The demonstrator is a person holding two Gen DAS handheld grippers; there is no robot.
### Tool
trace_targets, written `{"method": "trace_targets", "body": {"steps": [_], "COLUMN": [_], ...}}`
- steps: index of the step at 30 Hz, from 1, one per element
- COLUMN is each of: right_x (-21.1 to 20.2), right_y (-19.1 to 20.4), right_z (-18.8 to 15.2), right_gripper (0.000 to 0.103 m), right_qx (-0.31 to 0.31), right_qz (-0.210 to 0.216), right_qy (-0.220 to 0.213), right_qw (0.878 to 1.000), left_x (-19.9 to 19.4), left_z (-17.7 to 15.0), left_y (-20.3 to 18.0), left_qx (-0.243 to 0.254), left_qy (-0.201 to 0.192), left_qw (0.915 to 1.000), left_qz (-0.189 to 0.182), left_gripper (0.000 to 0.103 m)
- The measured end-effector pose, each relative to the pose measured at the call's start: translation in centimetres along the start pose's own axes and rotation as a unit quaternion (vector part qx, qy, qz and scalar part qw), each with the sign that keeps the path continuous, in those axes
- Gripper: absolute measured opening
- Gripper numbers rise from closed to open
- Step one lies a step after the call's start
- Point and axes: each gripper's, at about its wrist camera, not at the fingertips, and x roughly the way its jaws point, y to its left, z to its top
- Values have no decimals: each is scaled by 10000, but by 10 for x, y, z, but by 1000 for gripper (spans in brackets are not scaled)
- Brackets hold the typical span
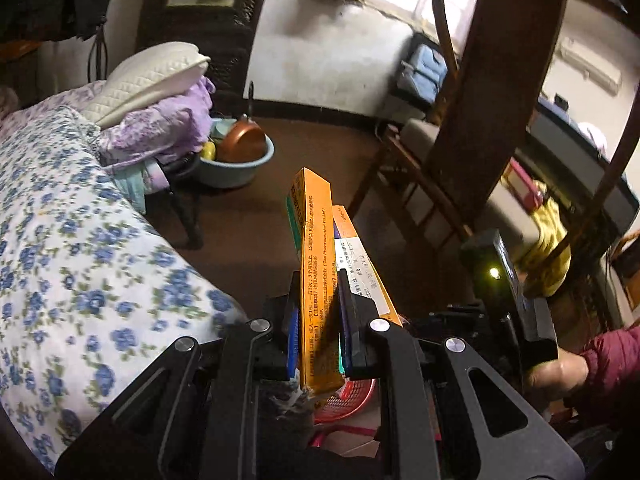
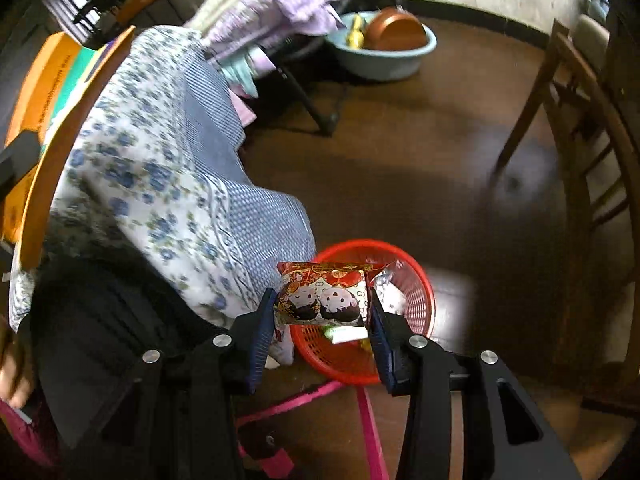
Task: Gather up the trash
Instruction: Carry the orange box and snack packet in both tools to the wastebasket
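- Our right tongs grip a red snack packet by its sides, directly above the red basket; we judge it best to part them there so it falls inside.
- Our left tongs pinch an orange box upright, with the basket just beneath them.
- Beyond both tongs lies dark brown floor; a flowered quilt lies to their left, a wooden chair to the right.

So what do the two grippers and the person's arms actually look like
Both the left gripper and right gripper are matte black linkage frames with silver pivot bolts and blue ribbed pads on the jaws. The person's hand shows a dark red quilted sleeve.
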Motion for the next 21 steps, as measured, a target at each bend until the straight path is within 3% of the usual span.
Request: {"method": "trace_targets", "body": {"steps": [4, 9, 14, 17, 21], "right_x": [7, -1, -38, -62, -90], "right_y": [-9, -21, -28, -20, -10], "right_z": [2, 5, 9, 12, 7], "right_gripper": [50, 50, 51, 54, 61], "right_qx": [207, 363, 508, 300, 118], "right_qz": [-1, -271, -681, -993, -942], "right_qy": [104, -267, -1316, -2028, -2803], "right_qw": [9997, 9986, 9877, 9737, 9552], "left_x": [10, 19, 28, 36, 52], "left_z": [1, 4, 5, 3, -2], "left_y": [-3, -3, -11, -16, -23], "left_qx": [9, -75, 78, 224, 448], "left_qy": [116, 218, 345, 542, 979], "left_qw": [9999, 9996, 9993, 9983, 9942], "left_qz": [-42, -132, -131, -52, 60], "left_gripper": [17, 17, 17, 17, 17]}}
